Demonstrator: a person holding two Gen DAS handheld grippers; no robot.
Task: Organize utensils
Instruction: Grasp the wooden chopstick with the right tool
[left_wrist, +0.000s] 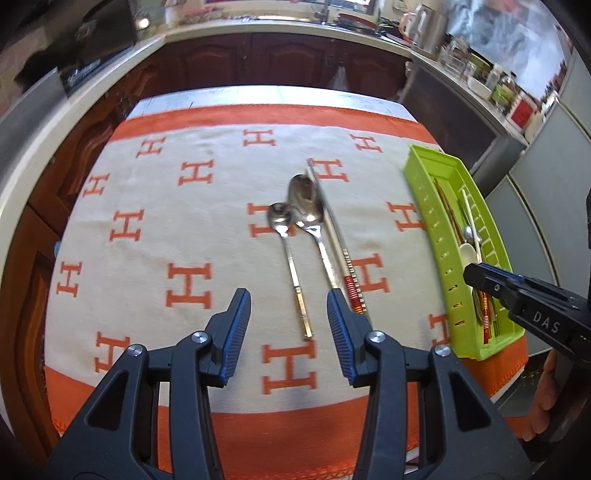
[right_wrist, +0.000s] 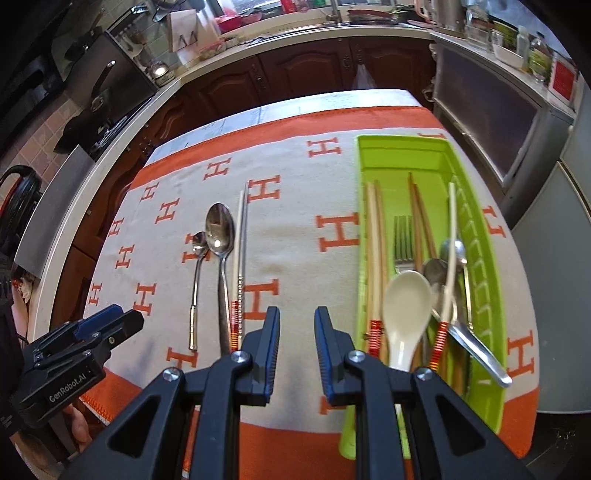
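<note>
The left gripper (left_wrist: 289, 310) hangs over the near part of the desk, its two blue-padded fingers (left_wrist: 236, 332) standing apart with nothing between them but the cloth and the end of a handle below. In the right wrist view it shows at the lower left edge, held by a hand (right_wrist: 79, 428) that is only partly visible.

The desk is covered by a cream cloth (left_wrist: 177, 229) with an orange border and orange H letters. On it, going left to right, lie a small spoon (left_wrist: 286, 240), a big spoon (left_wrist: 308, 214) and a pair of pale chopsticks (left_wrist: 334, 229) with red wire coiled near the thick end. All three lie side by side, bowls and tips pointing away, the big spoon touching or just beside the chopsticks; the small spoon lies just apart from it.

The right gripper (right_wrist: 296, 354) hovers over bare cloth between the loose chopsticks and the tray. Its fingers (right_wrist: 267, 350) stand a narrow gap apart and hold nothing.

Further right, near the desk's edge, sits a long green tray (right_wrist: 360, 177). Inside it lie wooden chopsticks (right_wrist: 373, 240), a fork (right_wrist: 403, 240), a white soup spoon (right_wrist: 406, 310), metal spoons (right_wrist: 452, 251) and another pale chopstick (right_wrist: 451, 236) with red coil, loosely overlapping. The handle of one metal spoon sticks up over the tray's near right wall.
</note>
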